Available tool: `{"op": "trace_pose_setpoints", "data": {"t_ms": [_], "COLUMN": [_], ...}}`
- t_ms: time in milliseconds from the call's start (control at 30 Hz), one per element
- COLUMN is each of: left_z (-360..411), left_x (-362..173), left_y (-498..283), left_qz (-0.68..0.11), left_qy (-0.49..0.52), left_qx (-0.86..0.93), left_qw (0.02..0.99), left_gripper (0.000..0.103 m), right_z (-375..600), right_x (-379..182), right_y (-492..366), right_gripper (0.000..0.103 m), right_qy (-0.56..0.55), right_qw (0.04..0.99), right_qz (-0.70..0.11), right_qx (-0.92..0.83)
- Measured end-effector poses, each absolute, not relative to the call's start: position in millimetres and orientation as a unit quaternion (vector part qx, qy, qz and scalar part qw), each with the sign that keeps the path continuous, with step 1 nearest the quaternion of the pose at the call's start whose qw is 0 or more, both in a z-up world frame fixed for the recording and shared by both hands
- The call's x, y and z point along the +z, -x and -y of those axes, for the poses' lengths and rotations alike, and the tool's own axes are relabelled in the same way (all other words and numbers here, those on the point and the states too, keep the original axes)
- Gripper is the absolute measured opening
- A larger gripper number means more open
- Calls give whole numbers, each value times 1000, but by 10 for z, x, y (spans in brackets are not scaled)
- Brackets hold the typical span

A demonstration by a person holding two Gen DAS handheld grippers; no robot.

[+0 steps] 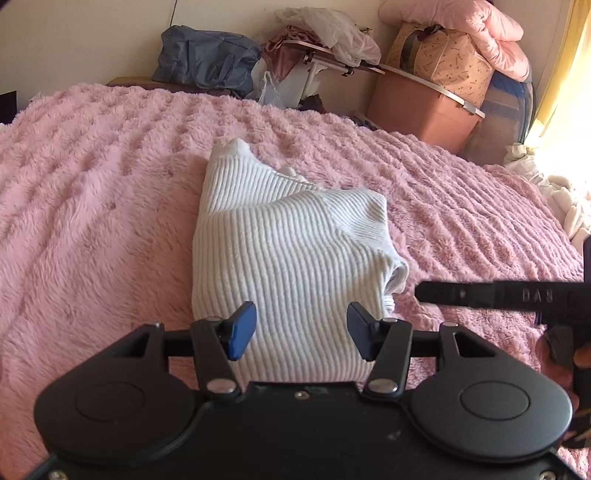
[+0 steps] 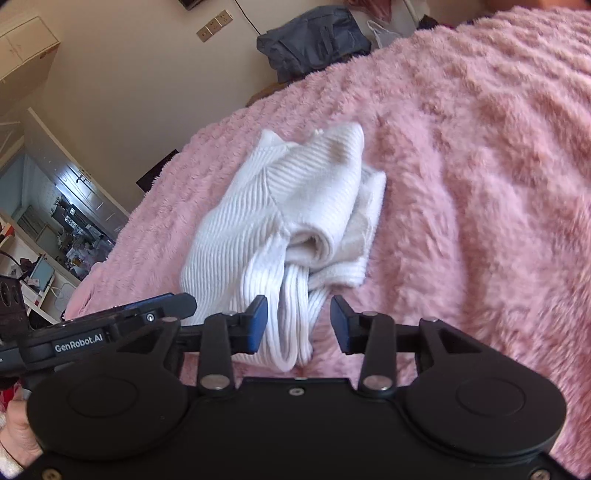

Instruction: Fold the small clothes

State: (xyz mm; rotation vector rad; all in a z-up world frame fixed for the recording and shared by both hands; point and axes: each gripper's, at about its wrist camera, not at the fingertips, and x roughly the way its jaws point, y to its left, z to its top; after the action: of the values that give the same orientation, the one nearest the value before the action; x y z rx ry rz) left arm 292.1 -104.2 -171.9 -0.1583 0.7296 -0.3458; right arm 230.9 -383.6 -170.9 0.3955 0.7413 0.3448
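sweater (image 1: 288,251) is being shown folded at frame centre on blanket (image 1: 92,221) | left gripper (image 1: 301,330) is being held wide open, empty | right gripper (image 2: 298,323) is being held part open, cuff between, ungripped

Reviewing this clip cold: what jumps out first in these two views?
A white ribbed knit garment, folded into a compact bundle, lies in the middle of a fluffy pink blanket that fills most of both views. Both grippers, left and right, hover at its near edge with jaws open, gripping nothing. Behind the bed, bags and a pink quilt are piled against the wall.
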Motion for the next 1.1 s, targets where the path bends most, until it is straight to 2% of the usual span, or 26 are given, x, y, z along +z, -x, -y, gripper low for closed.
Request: {"op": "trace_pose_setpoints", "data": {"t_ms": [167, 300, 500, 767, 867, 900, 933, 1100], "left_z": [1122, 1142, 1123, 1166, 1174, 1171, 1168, 1180], "left_x": [-1808, -1897, -1982, -1996, -2002, -2008, -2015, -2037], "left_y": [-3074, -3151, -3210, -3256, -3277, -3282, -3287, -3291], "left_qz": [-379, -390, -398, -411, -414, -414, -414, -411], "left_qy": [91, 97, 106, 91, 91, 94, 94, 88], "left_qx": [-175, -175, -177, -182, -182, -182, -183, -185], "left_qw": [904, 899, 894, 888, 887, 887, 887, 888], "left_gripper": [57, 57, 58, 60, 61, 61, 62, 63], "right_z": [3810, 3635, 3414, 3268, 3281, 3289, 3302, 3238], "right_x": [-1248, -1118, -1355, -1694, -1717, -1713, -1701, -1598], "right_y": [-2887, -3484, -4219, -4476, -4493, -4491, -4486, -4409], "right_gripper": [40, 40, 39, 38, 30, 21, 17, 14], "right_qy": [-105, -40, 27, 39, 31, 32, 27, 49], "right_qw": [919, 918, 901, 881, 878, 879, 880, 887], "right_qz": [-334, -337, -382, -424, -428, -426, -425, -410], "right_qx": [183, 203, 203, 206, 212, 211, 211, 209]}}
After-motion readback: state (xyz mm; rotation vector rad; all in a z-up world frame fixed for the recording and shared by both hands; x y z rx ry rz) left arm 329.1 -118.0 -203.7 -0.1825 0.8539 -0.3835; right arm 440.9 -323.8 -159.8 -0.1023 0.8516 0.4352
